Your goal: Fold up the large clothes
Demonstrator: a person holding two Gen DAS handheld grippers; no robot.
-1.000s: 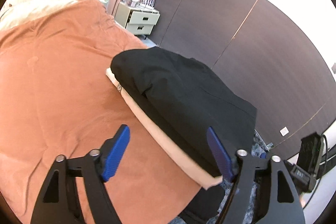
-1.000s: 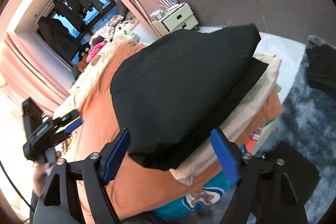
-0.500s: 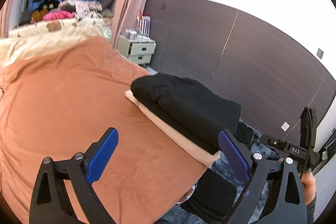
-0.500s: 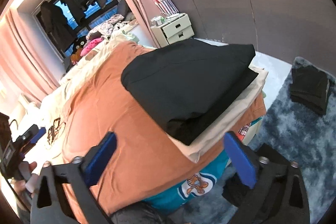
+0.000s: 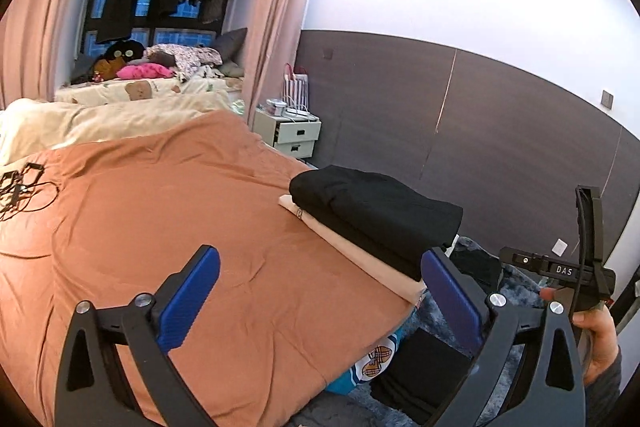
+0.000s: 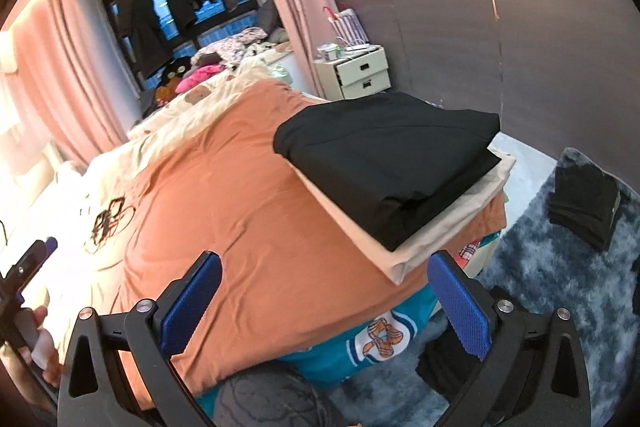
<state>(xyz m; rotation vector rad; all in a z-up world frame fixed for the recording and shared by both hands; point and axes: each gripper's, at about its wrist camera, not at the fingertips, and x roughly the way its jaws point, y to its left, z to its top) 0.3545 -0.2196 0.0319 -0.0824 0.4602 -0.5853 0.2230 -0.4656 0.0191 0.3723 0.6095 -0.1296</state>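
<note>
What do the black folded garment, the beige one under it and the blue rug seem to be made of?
Black folded garment: probably a thick woven or knit fabric, matte, holding soft, bulky folds.
Beige garment: seems a thinner, smooth cloth, lying flat with a clean edge.
Blue rug: looks like long-pile plush or faux fur, with shaggy, mottled tufts.

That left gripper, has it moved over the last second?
Yes. The left gripper has backed away from the folded black garment, which now looks smaller beside the nightstand; its jaws just opened, empty.

Bed (image 5: 160,227), orange cover; folded cream garment (image 6: 432,239) at corner, directly on it; black cable tangle (image 5: 20,187) near far edge.
</note>
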